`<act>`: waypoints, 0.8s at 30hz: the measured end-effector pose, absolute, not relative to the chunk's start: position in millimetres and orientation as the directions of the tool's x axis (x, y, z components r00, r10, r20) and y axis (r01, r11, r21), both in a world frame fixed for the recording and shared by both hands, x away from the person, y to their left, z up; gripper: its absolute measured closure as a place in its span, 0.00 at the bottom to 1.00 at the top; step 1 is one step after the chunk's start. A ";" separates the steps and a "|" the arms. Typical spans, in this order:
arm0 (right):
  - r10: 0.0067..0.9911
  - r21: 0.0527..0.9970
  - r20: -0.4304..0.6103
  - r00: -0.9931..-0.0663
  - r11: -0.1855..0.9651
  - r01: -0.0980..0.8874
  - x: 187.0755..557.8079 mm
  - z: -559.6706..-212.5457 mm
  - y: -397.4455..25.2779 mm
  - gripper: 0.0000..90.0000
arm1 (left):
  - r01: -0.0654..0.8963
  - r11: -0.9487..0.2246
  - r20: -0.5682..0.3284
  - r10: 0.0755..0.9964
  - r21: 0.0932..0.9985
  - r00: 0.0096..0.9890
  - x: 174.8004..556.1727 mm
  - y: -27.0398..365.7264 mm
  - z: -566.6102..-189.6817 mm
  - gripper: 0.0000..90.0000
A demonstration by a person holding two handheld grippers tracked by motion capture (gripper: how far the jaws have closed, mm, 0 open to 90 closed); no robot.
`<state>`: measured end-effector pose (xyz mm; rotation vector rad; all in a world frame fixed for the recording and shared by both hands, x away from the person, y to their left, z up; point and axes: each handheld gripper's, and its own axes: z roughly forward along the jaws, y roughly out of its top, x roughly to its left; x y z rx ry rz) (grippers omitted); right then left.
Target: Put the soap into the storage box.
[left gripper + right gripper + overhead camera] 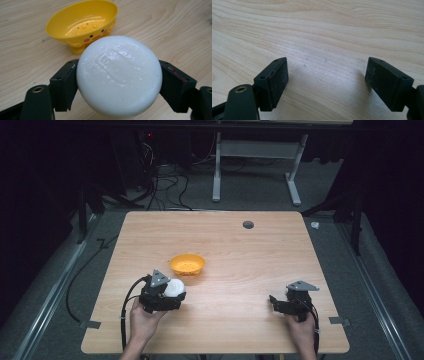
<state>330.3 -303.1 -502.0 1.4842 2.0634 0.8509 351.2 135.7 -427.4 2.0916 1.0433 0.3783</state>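
Observation:
A round white bar of soap point(119, 75) sits clamped between the jaws of my left gripper point(172, 292), which is shut on it just above the wooden table point(240, 260). In the high view the soap point(175, 287) shows as a white lump at the gripper's front. A small yellow bowl with a chick face point(83, 23) stands just beyond the soap, empty; in the high view the bowl point(187, 264) is near the table's middle. My right gripper point(274, 304) rests low at the front right, open, with bare wood between its pads point(274, 82).
A dark round grommet hole point(248, 224) lies near the table's far edge. Cables trail off the left side of the table. Behind the table stand a white desk frame point(256, 165) and a tangle of wires on the floor.

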 end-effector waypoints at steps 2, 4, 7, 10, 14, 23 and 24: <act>0.949 0.710 -0.009 -0.314 0.228 0.667 330.3 -502.0 -303.2 0.22 | 0.560 -0.371 -0.074 0.783 0.741 0.617 353.8 136.4 -425.6 0.27; 0.949 0.710 -0.009 -0.314 0.227 0.667 330.3 -502.0 -303.2 0.22 | 0.559 -0.365 -0.075 0.786 0.744 0.614 356.6 136.9 -423.4 0.27; 0.949 0.711 -0.008 -0.314 0.226 0.666 330.3 -502.0 -303.2 0.22 | 0.559 -0.359 -0.078 0.788 0.748 0.611 360.7 137.1 -419.5 0.27; 0.949 0.711 -0.008 -0.314 0.226 0.666 330.3 -502.1 -303.2 0.22 | 0.557 -0.350 -0.083 0.789 0.753 0.609 364.9 137.4 -415.8 0.27; 0.949 0.711 -0.008 -0.314 0.226 0.666 330.3 -502.0 -303.2 0.22 | 0.554 -0.345 -0.084 0.790 0.758 0.607 370.1 136.8 -412.2 0.27; 0.949 0.711 -0.008 -0.314 0.226 0.666 330.3 -502.0 -303.2 0.22 | 0.553 -0.344 -0.083 0.791 0.759 0.606 380.2 133.7 -407.0 0.27; 0.949 0.711 -0.008 -0.314 0.226 0.666 330.3 -502.1 -303.3 0.22 | 0.554 -0.343 -0.086 0.789 0.758 0.608 381.2 133.0 -406.5 0.27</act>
